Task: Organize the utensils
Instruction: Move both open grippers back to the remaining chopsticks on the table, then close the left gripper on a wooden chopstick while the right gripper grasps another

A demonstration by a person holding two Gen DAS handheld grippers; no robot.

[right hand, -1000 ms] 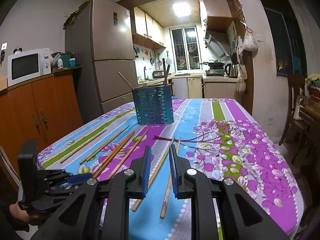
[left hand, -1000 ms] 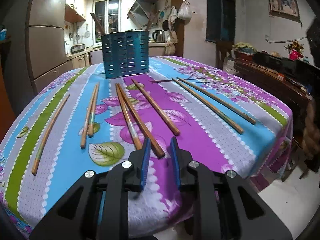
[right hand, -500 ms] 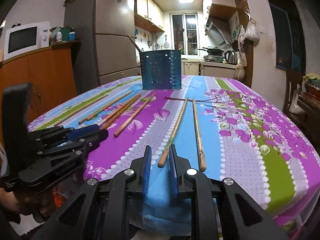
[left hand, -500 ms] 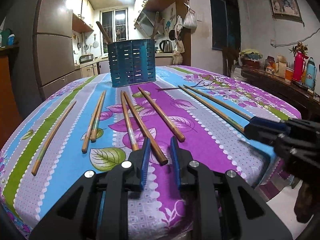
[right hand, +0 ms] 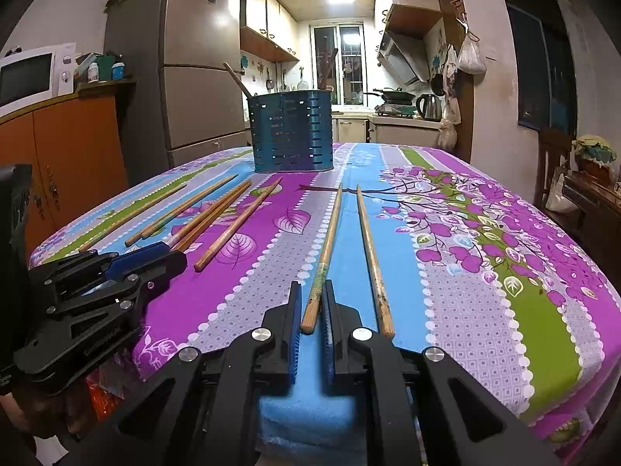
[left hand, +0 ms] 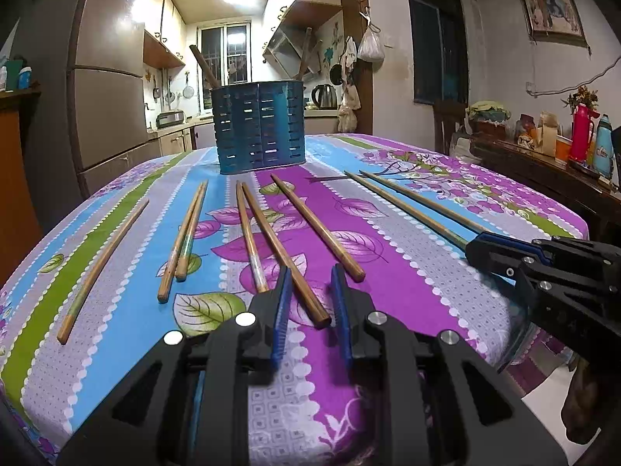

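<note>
Our right claw (right hand: 309,320) just squeezed in around a chopstick (right hand: 325,250) end; left claw (left hand: 309,297) sits released over another chopstick (left hand: 285,254).

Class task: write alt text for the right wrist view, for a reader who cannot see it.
The right gripper has just been closing around the near end of a wooden chopstick on the floral tablecloth. Six more lie loose before a blue slotted utensil holder.

No text, label, brand or number is legible anywhere here.
</note>
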